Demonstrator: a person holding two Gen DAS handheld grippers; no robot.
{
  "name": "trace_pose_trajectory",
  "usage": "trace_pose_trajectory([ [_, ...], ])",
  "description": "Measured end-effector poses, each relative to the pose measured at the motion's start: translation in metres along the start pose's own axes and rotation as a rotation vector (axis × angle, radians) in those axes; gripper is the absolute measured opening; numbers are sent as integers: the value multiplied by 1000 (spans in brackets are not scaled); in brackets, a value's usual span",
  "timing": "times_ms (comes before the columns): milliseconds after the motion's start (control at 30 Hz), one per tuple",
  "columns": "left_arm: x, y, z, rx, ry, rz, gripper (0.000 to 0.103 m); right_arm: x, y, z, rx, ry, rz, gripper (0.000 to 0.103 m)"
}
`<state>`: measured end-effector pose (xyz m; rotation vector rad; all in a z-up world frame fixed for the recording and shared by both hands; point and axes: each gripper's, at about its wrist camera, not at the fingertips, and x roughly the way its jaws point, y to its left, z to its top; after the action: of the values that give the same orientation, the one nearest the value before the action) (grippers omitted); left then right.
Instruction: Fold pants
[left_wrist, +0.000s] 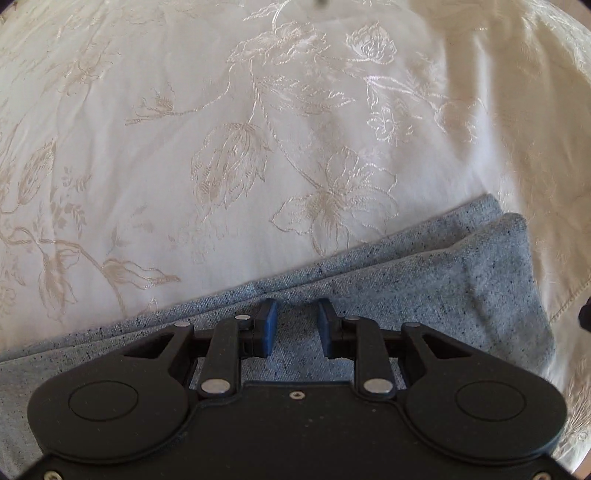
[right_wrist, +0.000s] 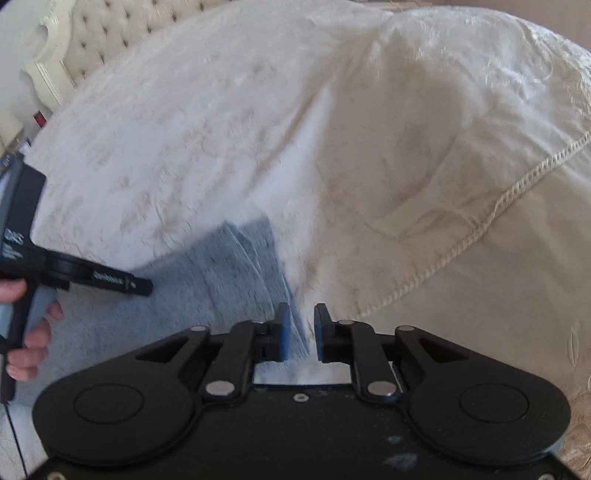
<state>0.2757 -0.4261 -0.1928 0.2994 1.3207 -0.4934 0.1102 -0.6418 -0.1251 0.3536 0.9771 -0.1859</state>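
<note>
The pants are light blue-grey denim, folded into a stacked band on a cream embroidered bedspread. My left gripper points down over the band with its blue pads apart; flat fabric shows between them and neither pad presses on it. In the right wrist view the pants end in a layered folded edge. That edge lies between the jaws of my right gripper, against the left pad, with a gap to the right pad. The left gripper, held by a hand, hovers over the pants at the left.
The bedspread fills both views, with a corded seam running down its right side. A tufted cream headboard stands at the upper left. Beyond the pants lies bare bedspread.
</note>
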Motion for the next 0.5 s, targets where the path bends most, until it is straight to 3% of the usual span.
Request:
trace_pose_trajectory([
  [67, -3, 2, -1, -6, 2, -8, 33, -1, 1, 11, 6, -28, 49, 26],
  [267, -6, 10, -3, -39, -4, -24, 33, 40, 21, 42, -53, 11, 145, 27],
  [500, -18, 15, -2, -27, -24, -48, 33, 84, 36, 57, -159, 61, 133, 29],
])
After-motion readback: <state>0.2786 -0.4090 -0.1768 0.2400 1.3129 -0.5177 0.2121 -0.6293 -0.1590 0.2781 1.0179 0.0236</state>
